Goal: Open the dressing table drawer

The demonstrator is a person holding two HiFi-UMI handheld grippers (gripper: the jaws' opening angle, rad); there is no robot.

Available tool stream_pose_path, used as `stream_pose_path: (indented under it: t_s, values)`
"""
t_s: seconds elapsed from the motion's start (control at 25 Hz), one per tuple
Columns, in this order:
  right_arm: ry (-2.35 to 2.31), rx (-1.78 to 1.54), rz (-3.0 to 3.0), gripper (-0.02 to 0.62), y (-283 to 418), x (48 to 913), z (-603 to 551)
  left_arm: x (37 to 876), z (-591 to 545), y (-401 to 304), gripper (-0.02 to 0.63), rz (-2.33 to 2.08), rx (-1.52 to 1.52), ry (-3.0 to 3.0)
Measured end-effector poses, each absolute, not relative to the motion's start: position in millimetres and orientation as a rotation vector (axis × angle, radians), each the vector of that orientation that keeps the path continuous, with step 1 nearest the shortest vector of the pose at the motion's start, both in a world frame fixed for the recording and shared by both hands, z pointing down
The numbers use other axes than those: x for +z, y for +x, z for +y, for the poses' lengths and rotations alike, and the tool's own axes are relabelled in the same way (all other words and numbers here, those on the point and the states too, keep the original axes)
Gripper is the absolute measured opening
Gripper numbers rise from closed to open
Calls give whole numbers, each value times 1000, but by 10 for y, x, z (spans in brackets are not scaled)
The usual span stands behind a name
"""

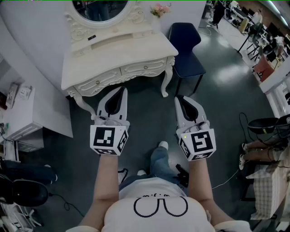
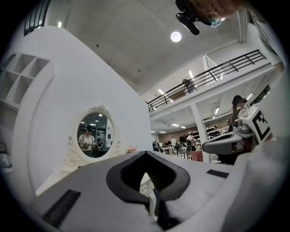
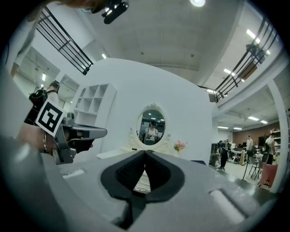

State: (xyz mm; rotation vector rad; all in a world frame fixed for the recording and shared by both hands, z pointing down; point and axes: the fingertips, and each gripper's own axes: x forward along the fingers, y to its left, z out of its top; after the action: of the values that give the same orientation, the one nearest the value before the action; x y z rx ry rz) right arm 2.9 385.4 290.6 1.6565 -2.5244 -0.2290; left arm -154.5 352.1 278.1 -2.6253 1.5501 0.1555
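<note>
The white dressing table (image 1: 113, 54) stands ahead with an oval mirror (image 1: 100, 9) on top. Its two carved front drawers (image 1: 144, 68) look closed. My left gripper (image 1: 123, 89) is held level in the air just short of the table's front, shut, with nothing in it. My right gripper (image 1: 178, 98) is level beside it, to the right of the table's leg, also shut and empty. In the left gripper view the jaw tips (image 2: 146, 153) meet, with the mirror (image 2: 94, 135) beyond. In the right gripper view the tips (image 3: 145, 152) touch below the mirror (image 3: 152, 128).
A dark blue chair (image 1: 186, 45) stands right of the table. Pink flowers (image 1: 159, 9) sit on the table's back corner. A white cabinet (image 1: 20, 113) is at the left. Cables (image 1: 226, 179) lie on the dark floor, and a seated person's legs (image 1: 260, 152) show at the right edge.
</note>
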Motion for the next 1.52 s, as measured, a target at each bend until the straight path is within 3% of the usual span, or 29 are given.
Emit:
stream_pose_path:
  t_s: [0.44,1.16,1.52]
  values:
    - [1583,-233,-2556,2,-77,3011,3409,2953,3096,-1690,-2,1629,150,-2618]
    - [1435,-186,-2657,2,678,3087,1701,2960,1545,-837,-2,1734,100,-2541]
    - [1394,-163,-2664,2,809,3233,1069,3038,882,-832,-2,1838,173,-2518]
